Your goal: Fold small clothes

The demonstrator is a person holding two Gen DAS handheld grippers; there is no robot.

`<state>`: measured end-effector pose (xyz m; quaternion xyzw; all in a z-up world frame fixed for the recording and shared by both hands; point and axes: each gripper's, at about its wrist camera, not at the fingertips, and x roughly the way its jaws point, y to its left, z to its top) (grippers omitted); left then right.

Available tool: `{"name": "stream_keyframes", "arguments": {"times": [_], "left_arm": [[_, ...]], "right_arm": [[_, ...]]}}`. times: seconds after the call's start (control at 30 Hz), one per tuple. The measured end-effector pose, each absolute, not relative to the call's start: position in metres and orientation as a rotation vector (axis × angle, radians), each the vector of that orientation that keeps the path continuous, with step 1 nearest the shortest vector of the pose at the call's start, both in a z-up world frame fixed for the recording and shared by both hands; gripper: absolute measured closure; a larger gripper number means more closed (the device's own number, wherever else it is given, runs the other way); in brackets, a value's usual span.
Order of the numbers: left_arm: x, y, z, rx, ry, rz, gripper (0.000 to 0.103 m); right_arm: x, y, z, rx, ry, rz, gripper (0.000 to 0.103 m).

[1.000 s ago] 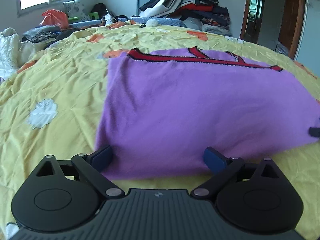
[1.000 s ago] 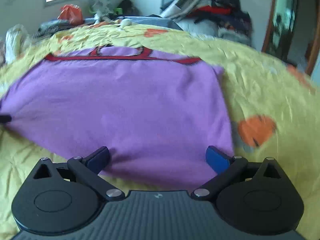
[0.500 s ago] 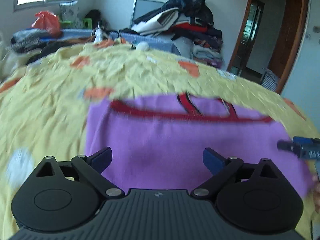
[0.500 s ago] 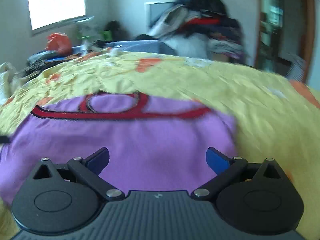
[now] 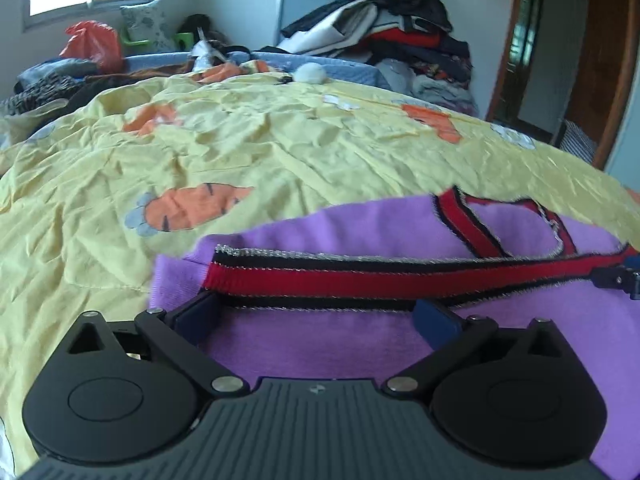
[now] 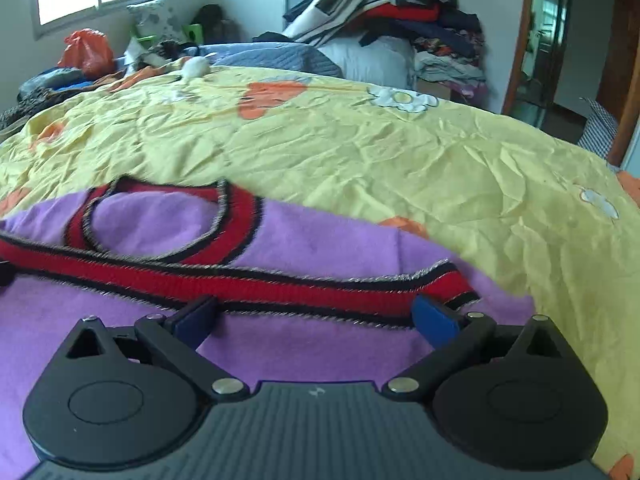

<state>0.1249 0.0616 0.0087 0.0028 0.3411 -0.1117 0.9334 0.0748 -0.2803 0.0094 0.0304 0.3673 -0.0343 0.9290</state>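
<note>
Left wrist view: purple top (image 5: 328,340) flat on the yellow sheet (image 5: 248,148), near edge under the camera, red-black band (image 5: 360,276) running across just ahead of the fingertips. Left gripper (image 5: 316,314) spread wide, nothing between the fingers; left pad (image 5: 196,314) near the band's left end, right pad (image 5: 434,318) close under the band. Contact with the cloth not resolvable from this angle. Other tool's tip visible at far right on the band's end. Clothes pile (image 5: 392,36) and orange bag (image 5: 94,44) far back, well apart from the work. Right wrist view: same top (image 6: 312,344), neck opening (image 6: 156,222) edged in red beyond the band (image 6: 240,284), right edge of the garment ending just past the right pad (image 6: 436,318). Right gripper (image 6: 316,316) likewise wide apart and empty, left pad (image 6: 194,316) close under the band; touching or hovering, cannot tell. Handling estimate: soft knit, light, limp, no stiffness to hold a crease alone; likely to sag and drag between two grip points, fuzzy surface probably grippy rather than slippery, not fragile. Best hold judged to be the band's two outer ends, one per tool, pinching through both layers where the trim is thicker and less stretchy, then lifting evenly to keep the edge straight. Risk: catching the sheet with the knit.
</note>
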Motion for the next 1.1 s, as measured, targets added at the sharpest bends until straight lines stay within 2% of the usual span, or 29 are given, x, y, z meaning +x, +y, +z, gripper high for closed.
{"name": "stream_keyframes", "arguments": {"times": [0.93, 1.03, 1.1], "left_arm": [[0.131, 0.054, 0.012, 0.038, 0.709, -0.175, 0.0], [0.113, 0.052, 0.028, 0.02, 0.712, -0.18, 0.0], [0.085, 0.049, 0.043, 0.026, 0.642, -0.193, 0.0]], "right_arm": [[0.089, -0.288, 0.007, 0.063, 0.744, -0.114, 0.0], [0.068, -0.283, 0.019, 0.048, 0.73, -0.114, 0.0], [0.042, -0.273, 0.029, 0.03, 0.7, -0.112, 0.0]]}}
